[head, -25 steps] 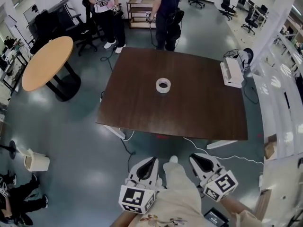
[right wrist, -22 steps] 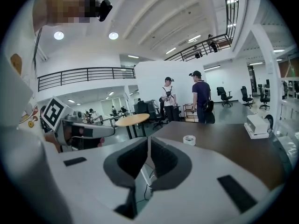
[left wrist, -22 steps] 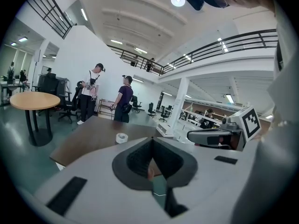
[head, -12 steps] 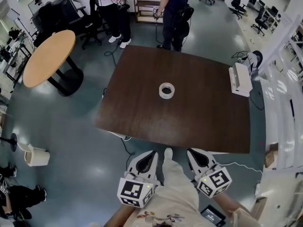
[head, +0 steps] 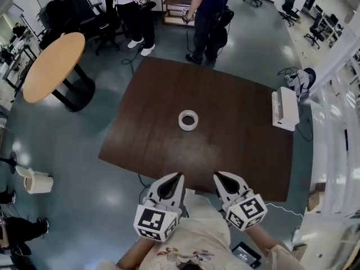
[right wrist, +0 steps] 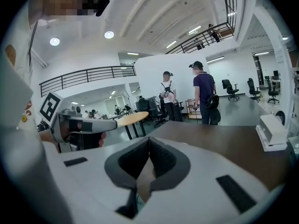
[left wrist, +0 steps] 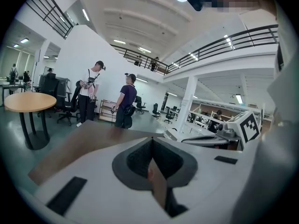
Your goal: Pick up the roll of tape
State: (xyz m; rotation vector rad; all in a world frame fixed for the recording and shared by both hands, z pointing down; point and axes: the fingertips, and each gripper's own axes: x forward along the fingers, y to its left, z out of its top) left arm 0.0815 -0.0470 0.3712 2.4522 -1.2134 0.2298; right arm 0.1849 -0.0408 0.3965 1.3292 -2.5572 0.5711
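At the far left a round table of pale wood stands on the floor, well apart from the work and no part of it.

The left hand-held gripper hangs over the near edge of the dark counter. Its jaws are pressed together at the tips with nothing between them.

The roll of tape lies flat near the middle of the counter, its hole facing up. It sits ahead of both grippers, well apart from them, with bare wood all round it. Neither gripper view shows it, since each gripper's own body blocks the low part of the picture.

The right hand-held gripper is beside the left one at the same edge, also closed tip to tip and empty.

A white box rests at the counter's right edge, clear of any path to the tape. Two people stand beyond the far side.

The step in hand looks like the approach, and no grasp has begun. The next move probably calls for one gripper to spread its jaws, reach forward over the counter and come down on the tape. The likeliest grip puts one jaw in the hole and one outside, closing on the ring's wall. The ring is low and light, so it could slide if it is nudged first.
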